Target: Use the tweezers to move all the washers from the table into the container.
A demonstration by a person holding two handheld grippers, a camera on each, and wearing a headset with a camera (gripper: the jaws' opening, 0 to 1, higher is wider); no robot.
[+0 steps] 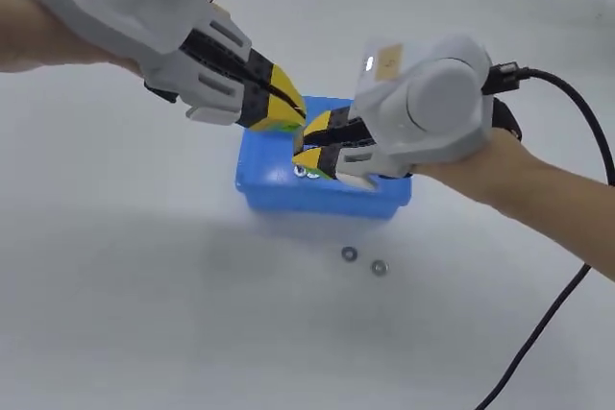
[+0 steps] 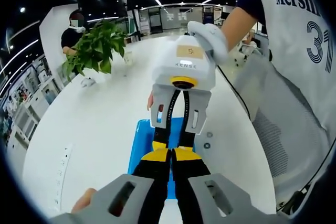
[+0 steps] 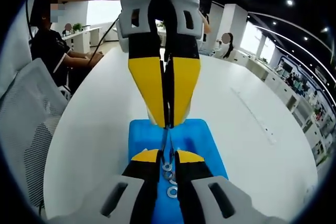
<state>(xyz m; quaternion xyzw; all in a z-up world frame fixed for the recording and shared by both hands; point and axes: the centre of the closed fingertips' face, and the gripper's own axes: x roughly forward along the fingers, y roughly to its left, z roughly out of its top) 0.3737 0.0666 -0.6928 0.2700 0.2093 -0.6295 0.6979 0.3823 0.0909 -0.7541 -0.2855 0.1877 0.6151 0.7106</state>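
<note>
Pinching thin metal tweezers [image 3: 168,129] over a blue plastic container [image 1: 317,201], our left gripper [image 1: 288,112] and right gripper [image 1: 307,146] meet. Some small steel washers [image 3: 168,174] lie inside; two more washers [image 1: 349,253] await us on the white table [image 1: 144,285].

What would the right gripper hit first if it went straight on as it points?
Probably the left gripper, holding tweezers: its yellow jaws face the right gripper almost tip to tip above the blue container; depth is unclear.
</note>
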